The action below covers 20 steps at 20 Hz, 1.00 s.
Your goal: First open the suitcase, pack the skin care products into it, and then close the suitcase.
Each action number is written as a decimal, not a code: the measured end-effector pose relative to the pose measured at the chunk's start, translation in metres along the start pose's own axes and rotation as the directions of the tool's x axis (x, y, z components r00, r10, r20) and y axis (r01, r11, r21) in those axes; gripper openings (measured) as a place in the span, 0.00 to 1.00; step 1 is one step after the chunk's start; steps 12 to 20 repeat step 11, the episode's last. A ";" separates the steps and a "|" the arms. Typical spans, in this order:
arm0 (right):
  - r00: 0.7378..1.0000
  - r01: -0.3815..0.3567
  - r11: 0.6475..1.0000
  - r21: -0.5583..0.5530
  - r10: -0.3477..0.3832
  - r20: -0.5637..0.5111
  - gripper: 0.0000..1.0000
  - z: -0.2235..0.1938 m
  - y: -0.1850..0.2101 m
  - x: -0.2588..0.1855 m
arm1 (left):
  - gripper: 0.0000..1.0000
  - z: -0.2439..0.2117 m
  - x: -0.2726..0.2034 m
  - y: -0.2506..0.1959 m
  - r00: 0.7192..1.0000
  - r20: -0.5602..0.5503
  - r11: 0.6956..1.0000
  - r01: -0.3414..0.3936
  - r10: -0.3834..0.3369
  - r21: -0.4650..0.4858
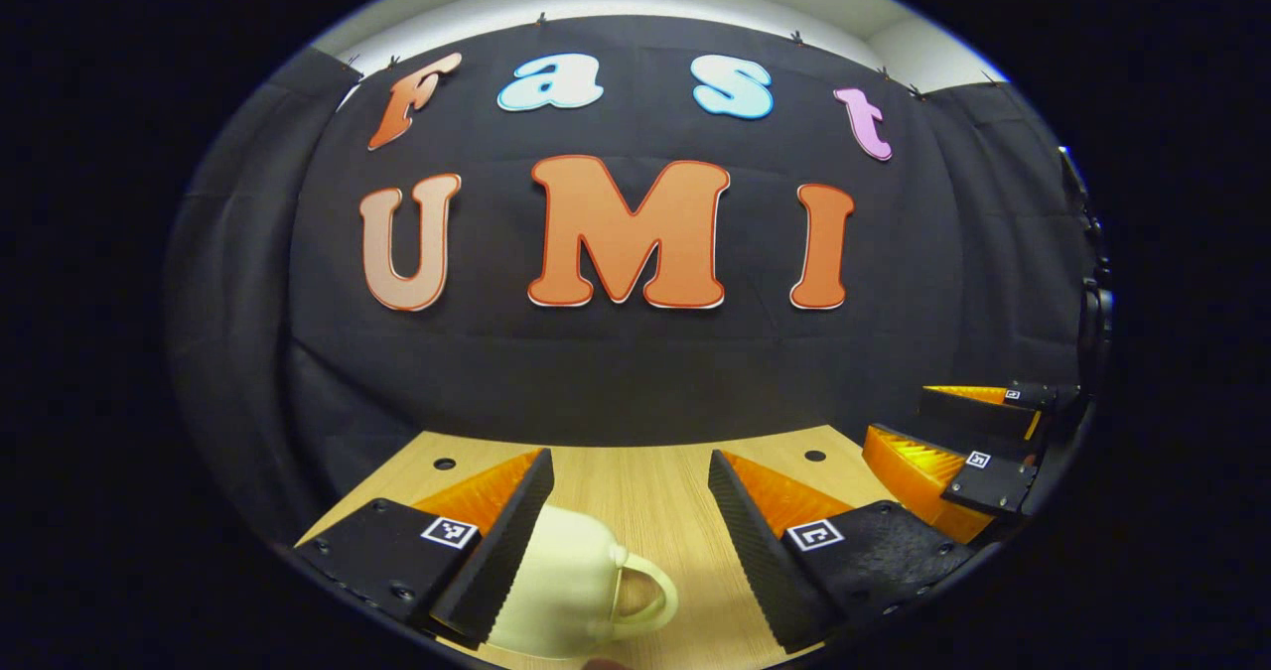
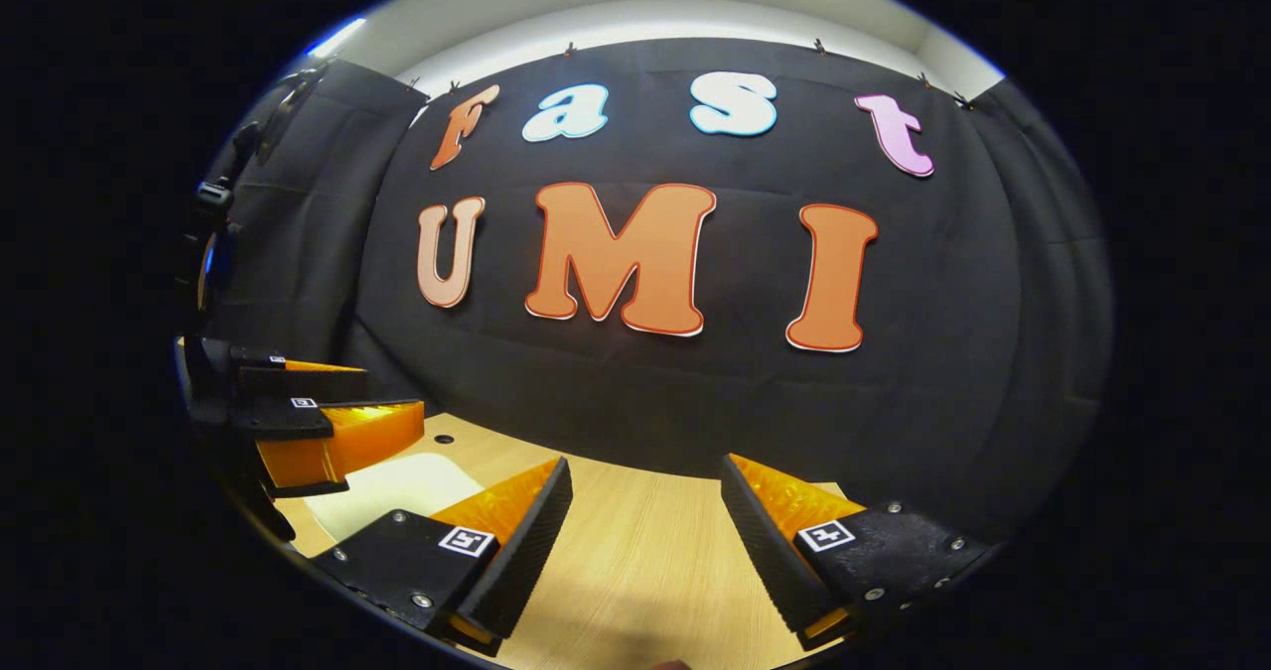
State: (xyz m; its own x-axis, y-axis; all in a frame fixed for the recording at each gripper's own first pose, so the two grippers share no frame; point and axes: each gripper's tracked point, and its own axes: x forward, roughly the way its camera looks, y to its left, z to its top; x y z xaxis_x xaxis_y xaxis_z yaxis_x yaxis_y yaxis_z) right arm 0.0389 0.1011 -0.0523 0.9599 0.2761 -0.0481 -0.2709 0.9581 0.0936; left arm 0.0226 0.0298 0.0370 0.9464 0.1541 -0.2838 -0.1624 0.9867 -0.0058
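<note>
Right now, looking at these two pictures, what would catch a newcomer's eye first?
A cream mug with its handle pointing right, sitting on the wooden table between the open jaws of the left gripper. In the right gripper view, the right gripper also stands open over bare wood, with the left one off to its left.

Nothing readable here, honestly. The closest thing is the small square black-and-white coded markers on the claws: one on each finger of the left claw (image 1: 630,531) and the right claw (image 2: 645,541). They're just block patterns, no letters or numbers. No brand or label shows on anything else.
</note>
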 end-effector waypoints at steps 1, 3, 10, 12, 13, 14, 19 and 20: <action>1.000 -0.003 1.000 -0.008 0.003 0.008 0.95 -0.001 0.000 -0.002 | 0.97 0.002 -0.002 -0.001 1.000 0.012 1.000 -0.010 0.010 0.007; 1.000 -0.017 0.999 -0.029 0.017 0.016 0.96 -0.002 0.002 -0.008 | 0.97 0.003 -0.004 -0.003 0.999 0.031 0.999 -0.032 0.031 0.022; 0.994 -0.037 0.994 -0.102 0.047 0.101 0.98 0.017 -0.006 -0.010 | 0.97 0.002 -0.018 -0.012 0.995 0.066 0.997 -0.069 0.070 -0.019; 0.992 -0.043 0.992 -0.115 0.056 0.117 0.98 0.022 -0.006 -0.011 | 0.96 0.002 -0.018 -0.008 0.993 0.061 0.995 -0.096 0.096 -0.004; 0.992 -0.043 0.992 -0.115 0.056 0.117 0.98 0.022 -0.006 -0.011 | 0.96 0.002 -0.018 -0.008 0.993 0.061 0.995 -0.096 0.096 -0.004; 0.992 -0.043 0.992 -0.115 0.056 0.117 0.98 0.022 -0.006 -0.011 | 0.96 0.002 -0.018 -0.008 0.993 0.061 0.995 -0.096 0.096 -0.004; 0.992 -0.043 0.992 -0.115 0.056 0.117 0.98 0.022 -0.006 -0.011 | 0.96 0.002 -0.018 -0.008 0.993 0.061 0.995 -0.096 0.096 -0.004; 0.992 -0.043 0.992 -0.115 0.056 0.117 0.98 0.022 -0.006 -0.011 | 0.96 0.002 -0.018 -0.008 0.993 0.061 0.995 -0.096 0.096 -0.004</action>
